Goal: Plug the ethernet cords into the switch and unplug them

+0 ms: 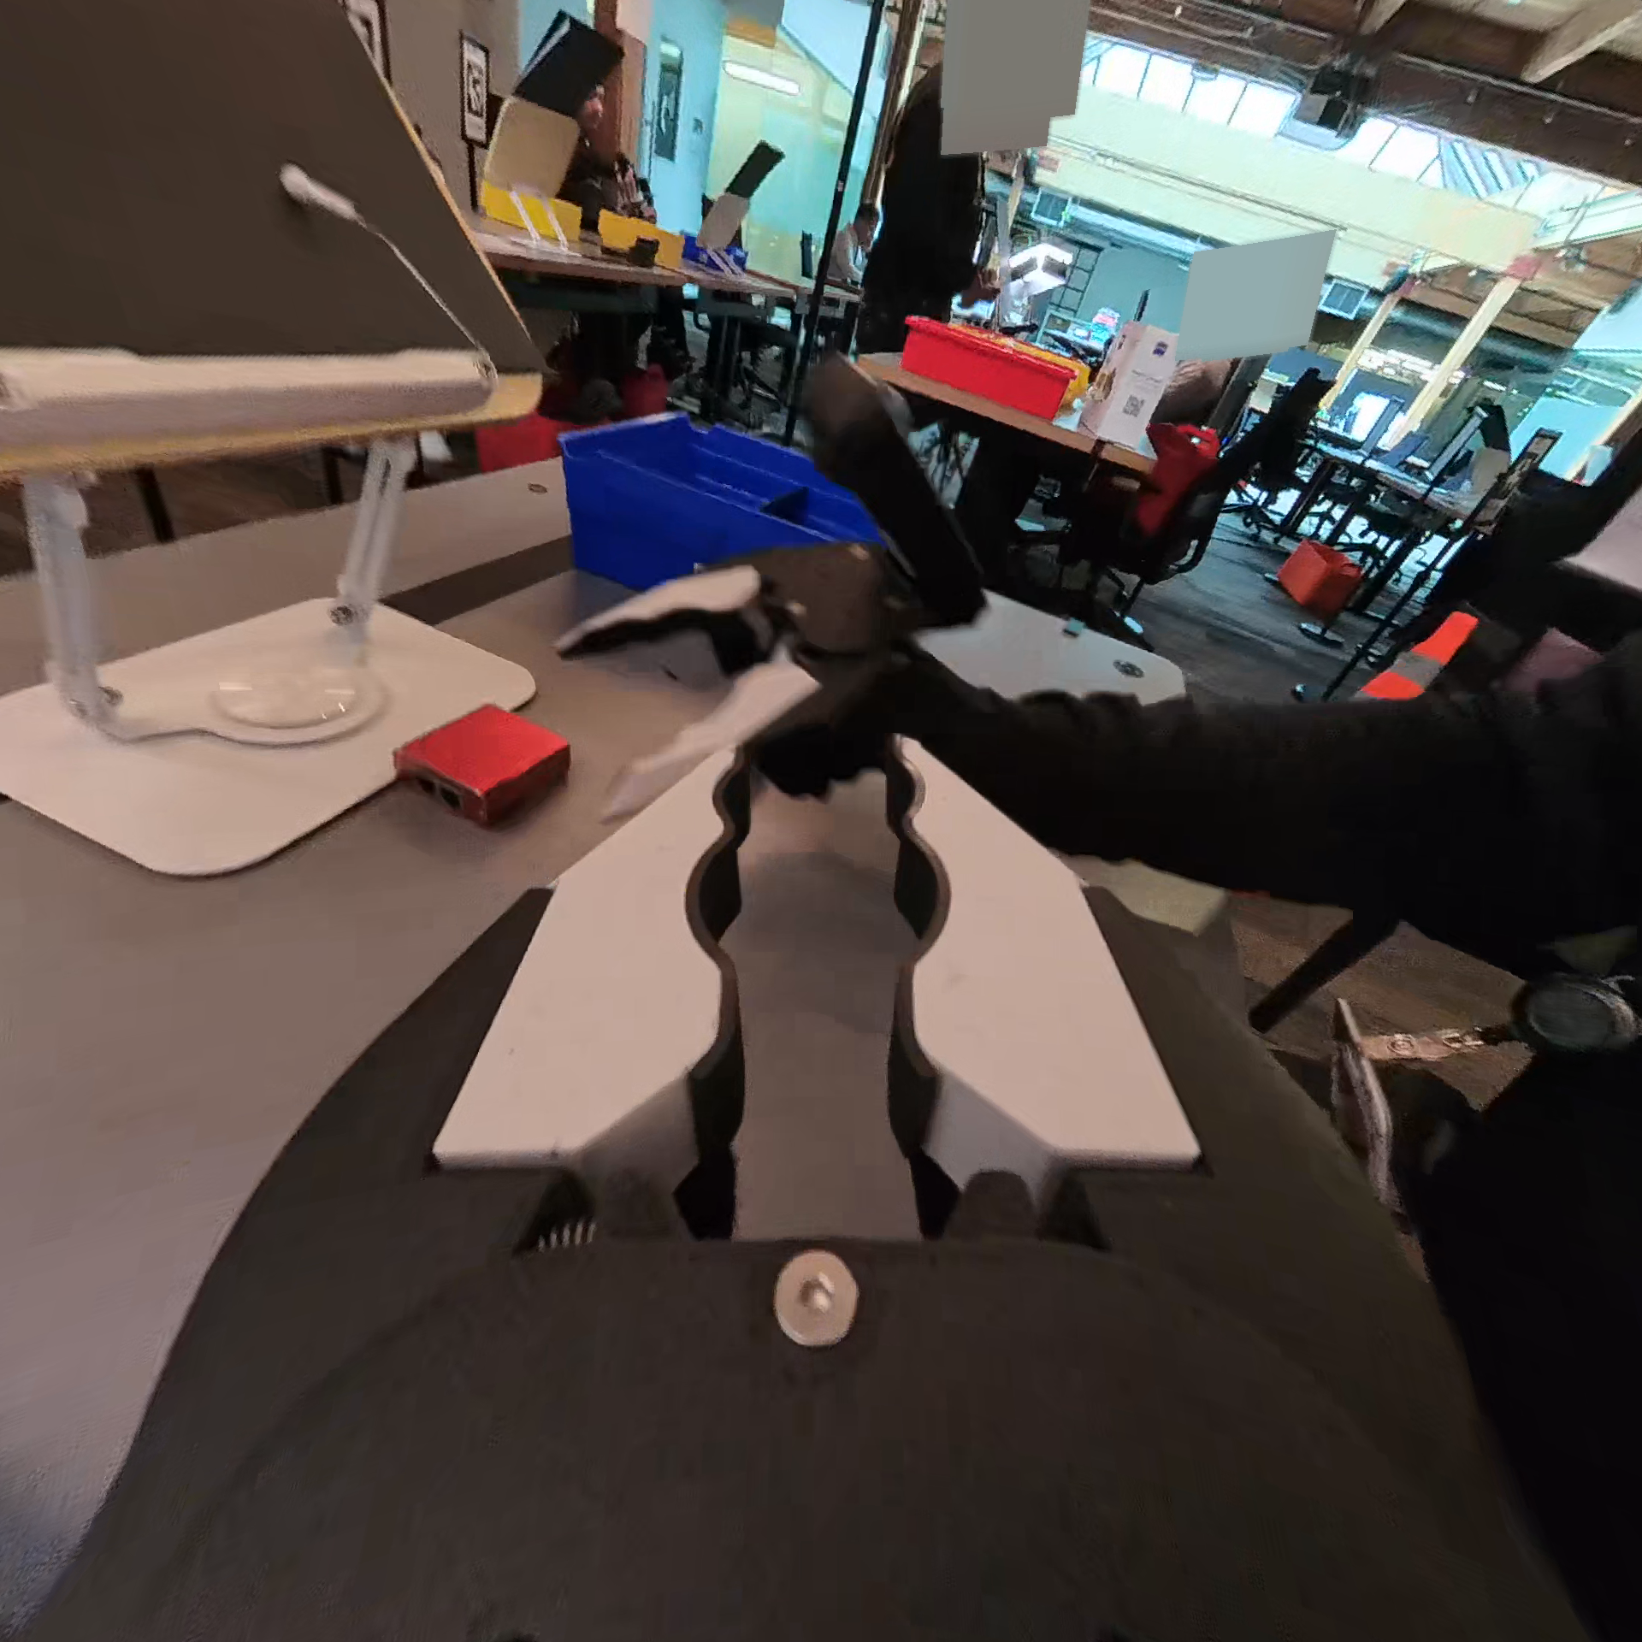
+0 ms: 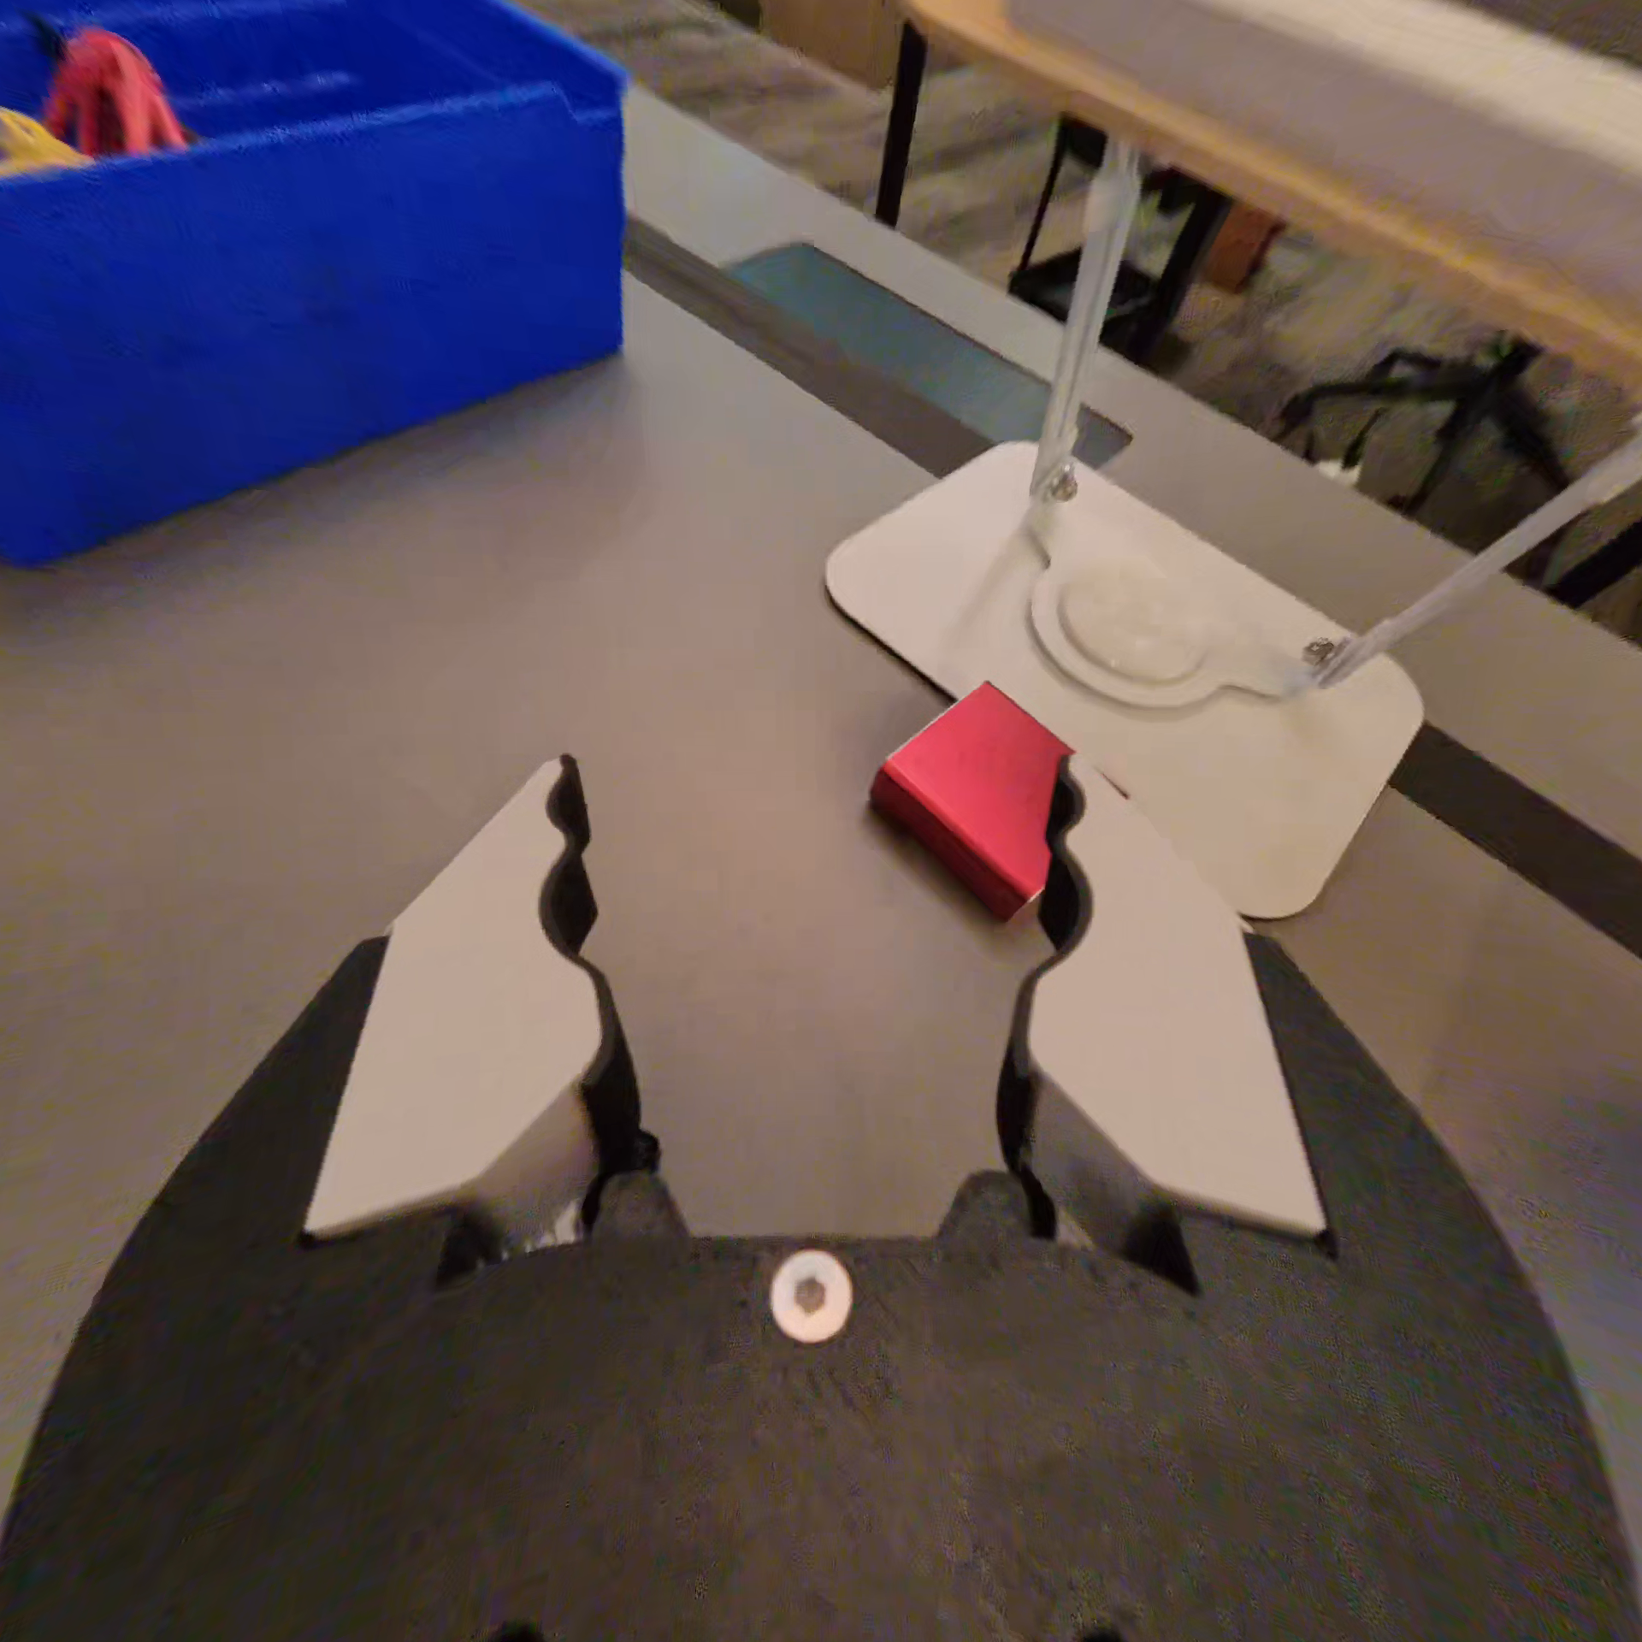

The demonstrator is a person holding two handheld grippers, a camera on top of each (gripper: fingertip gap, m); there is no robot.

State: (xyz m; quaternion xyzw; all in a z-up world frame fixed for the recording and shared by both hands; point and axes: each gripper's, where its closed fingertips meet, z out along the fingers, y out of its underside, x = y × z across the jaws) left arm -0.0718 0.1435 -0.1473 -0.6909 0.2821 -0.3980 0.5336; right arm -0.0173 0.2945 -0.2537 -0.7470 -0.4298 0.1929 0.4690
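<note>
The switch is a small red box (image 1: 484, 762) with ports on its near face, lying on the grey table beside a white stand base. In the right wrist view the switch (image 2: 968, 800) lies just ahead of my right finger's tip. My right gripper (image 2: 813, 773) is wide open and empty above the table; it also shows in the left wrist view (image 1: 595, 724), held by a black-sleeved arm just right of the switch. My left gripper (image 1: 813, 773) is open with a narrow gap and empty, behind the right one. Red cords (image 2: 107, 102) and yellow cords (image 2: 27, 147) lie in the blue bin.
A blue bin (image 1: 693, 506) stands at the table's far side, also seen in the right wrist view (image 2: 311, 311). A white stand base (image 1: 222, 755) (image 2: 1155, 666) with clear legs carries a tilted board (image 1: 222, 222). Other tables, bins and people are beyond the table.
</note>
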